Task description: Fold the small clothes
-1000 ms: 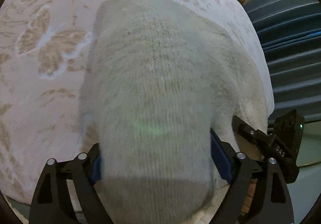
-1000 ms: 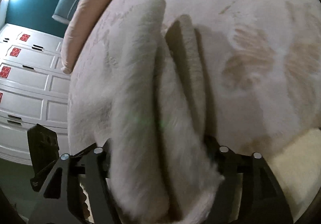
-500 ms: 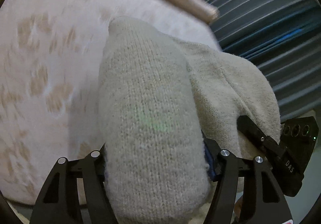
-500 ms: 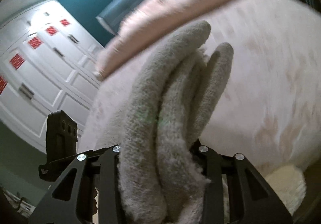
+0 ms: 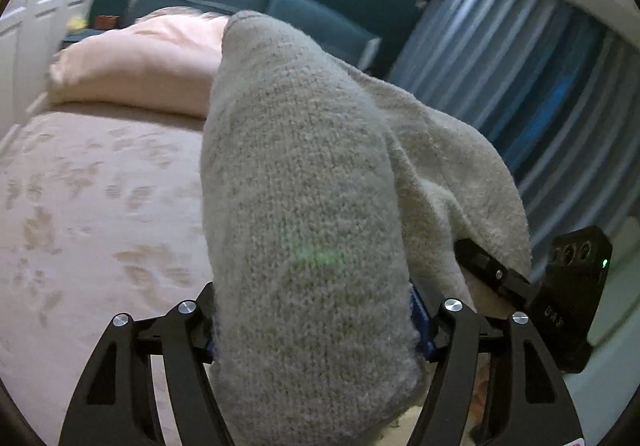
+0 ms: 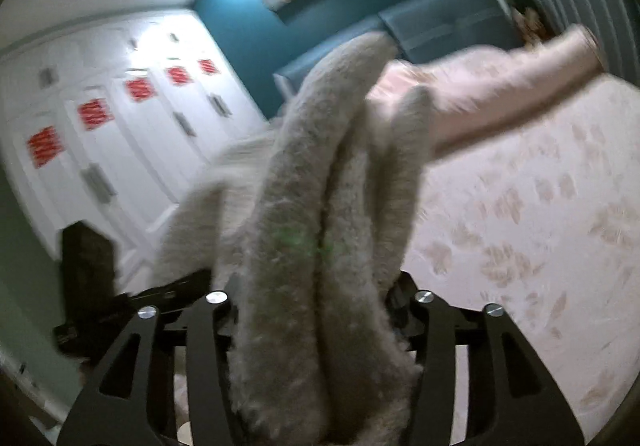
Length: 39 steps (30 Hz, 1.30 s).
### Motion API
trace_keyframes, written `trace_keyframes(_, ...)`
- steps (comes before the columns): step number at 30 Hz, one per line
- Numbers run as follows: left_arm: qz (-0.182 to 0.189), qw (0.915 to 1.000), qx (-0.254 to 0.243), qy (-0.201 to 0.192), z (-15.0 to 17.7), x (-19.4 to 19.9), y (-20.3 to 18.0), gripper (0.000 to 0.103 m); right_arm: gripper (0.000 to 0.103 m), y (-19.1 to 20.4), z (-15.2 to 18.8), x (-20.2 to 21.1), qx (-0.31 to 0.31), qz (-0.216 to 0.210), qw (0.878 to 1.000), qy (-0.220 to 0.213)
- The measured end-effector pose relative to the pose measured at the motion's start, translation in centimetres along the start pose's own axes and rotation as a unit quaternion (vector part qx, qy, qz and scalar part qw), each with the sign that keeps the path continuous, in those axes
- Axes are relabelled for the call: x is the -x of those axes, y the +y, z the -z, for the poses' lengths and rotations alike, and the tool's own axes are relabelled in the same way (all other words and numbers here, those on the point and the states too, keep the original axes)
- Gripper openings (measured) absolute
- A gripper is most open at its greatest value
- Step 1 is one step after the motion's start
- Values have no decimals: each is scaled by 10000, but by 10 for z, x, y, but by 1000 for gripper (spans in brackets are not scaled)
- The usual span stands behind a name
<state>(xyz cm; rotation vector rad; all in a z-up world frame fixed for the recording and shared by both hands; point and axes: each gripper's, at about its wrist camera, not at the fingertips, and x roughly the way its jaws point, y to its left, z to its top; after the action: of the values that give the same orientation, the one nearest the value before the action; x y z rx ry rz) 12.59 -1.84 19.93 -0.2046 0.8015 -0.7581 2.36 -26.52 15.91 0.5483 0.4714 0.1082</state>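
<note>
Wide bed with a pale, leaf-printed cover filling the left of the left wrist view and the right of the right wrist view; pink pillow at its far end, blue curtain to the right, white wardrobe to the left.

Held up off the bed: a thick cream knitted garment, bunched between both tools. Left gripper clamped around a fat rounded wad of it, jaws easing apart yet with the knit filling the gap and touching both pads. Right gripper set around several folds standing on edge, jaws likewise opening, cloth packed between them. Slack cloth draped between the two grips, sagging over the other tool's body.

Likely handling: soft, limp, fairly light, bulky and springy; no stiffness to keep a crease, so folds apt to puff open unless laid flat and pressed. Fuzzy surface grippy, not slippery; nothing fragile, though loose stitches could snag on metal edges. Best hold: at hem corners or an edge, pinching fewer layers, rather than a thick mid-cloth wad.
</note>
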Motion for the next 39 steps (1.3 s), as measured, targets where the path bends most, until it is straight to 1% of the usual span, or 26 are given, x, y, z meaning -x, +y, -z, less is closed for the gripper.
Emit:
trace_keyframes(1, -247, 9997, 65, 57, 6, -13, 16, 71, 52, -7, 6, -20, -47, 189, 9997, 151)
trace_keyframes(2, -623, 9976, 162, 247, 19, -36, 41, 71, 51, -23, 23, -50, -111, 648, 9968, 447)
trace_keyframes(3, -995, 9939, 214, 433, 33, -49, 59, 71, 51, -31, 37, -66, -17, 1094, 9921, 613)
trace_keyframes(4, -1366, 9881, 275, 647, 48, -61, 74, 65, 46, -36, 55, -76, 136, 1527, 9853, 754)
trace_keyframes(5, -1651, 9824, 330, 805, 65, -67, 87, 63, 45, -40, 74, -83, 284, 1787, 9790, 935)
trace_keyframes(6, -1835, 9783, 341, 902, 87, -67, 100, 63, 45, -42, 92, -78, 315, 1730, 9790, 1027)
trace_keyframes(8, -1997, 9741, 339, 1005, 111, -64, 108, 64, 45, -37, 115, -73, 394, 1659, 9778, 1214)
trace_keyframes(9, -2061, 9726, 366, 1012, 120, -61, 111, 64, 45, -34, 121, -71, 447, 1681, 9763, 1288)
trace_keyframes(11, -1972, 9744, 502, 952, 121, -50, 114, 64, 44, -28, 121, -69, 510, 1593, 9769, 1330)
trace_keyframes(13, -1878, 9767, 610, 842, 118, -45, 105, 64, 44, -13, 106, -79, 670, 1553, 9772, 1285)
trace_keyframes(15, -1928, 9772, 418, 781, 103, -49, 93, 66, 44, 0, 91, -90, 819, 1496, 9782, 1182)
trace_keyframes(16, -2025, 9762, 250, 735, 96, -53, 87, 66, 44, 6, 87, -99, 894, 1438, 9786, 1171)
trace_keyframes(18, -2371, 9688, -26, 714, 88, -64, 79, 68, 44, 17, 87, -117, 1017, 1462, 9764, 1223)
trace_keyframes(19, -2526, 9645, -119, 760, 87, -72, 80, 73, 44, 17, 89, -125, 1063, 1494, 9743, 1309)
trace_keyframes(21, -2766, 9565, -144, 913, 93, -91, 92, 75, 32, 8, 104, -146, 1157, 1750, 9647, 1593)
trace_keyframes(22, -2834, 9532, -123, 1044, 99, -100, 99, 75, 20, -3, 115, -158, 1182, 1907, 9566, 1858)
trace_keyframes(23, -2887, 9499, -92, 1198, 105, -109, 107, 75, 12, -18, 128, -169, 1132, 2081, 9484, 2107)
trace_keyframes(24, -2949, 9450, -47, 1416, 114, -119, 118, 76, 12, -32, 138, -173, 1046, 2208, 9433, 2245)
trace_keyframes(25, -2904, 9446, 22, 1528, 122, -124, 125, 78, 12, -43, 144, -174, 982, 2247, 9421, 2287)
trace_keyframes(27, -2774, 9456, 182, 1693, 136, -128, 134, 78, 12, -48, 142, -168, 879, 2158, 9456, 2271)
trace_keyframes(31, -2822, 9456, 220, 1606, 143, -125, 136, 78, 13, -27, 115, -152, 820, 1918, 9551, 2102)
trace_keyframes(33, -2842, 9451, 255, 1592, 142, -124, 135, 78, 13, -20, 112, -151, 866, 1835, 9573, 2058)
trace_keyframes(34, -2848, 9447, 260, 1605, 142, -125, 135, 78, 13, -21, 118, -157, 969, 1912, 9518, 2195)
trace_keyframes(36, -2850, 9444, 271, 1618, 141, -125, 136, 78, 13, -33, 140, -177, 1213, 2273, 9321, 2546)
trace_keyframes(37, -2835, 9444, 282, 1641, 142, -124, 134, 78, 13, -36, 148, -179, 1280, 2340, 9298, 2536)
trace_keyframes(39, -2900, 9424, 258, 1647, 144, -123, 131, 78, 13, -28, 143, -168, 1224, 2277, 9366, 2366)
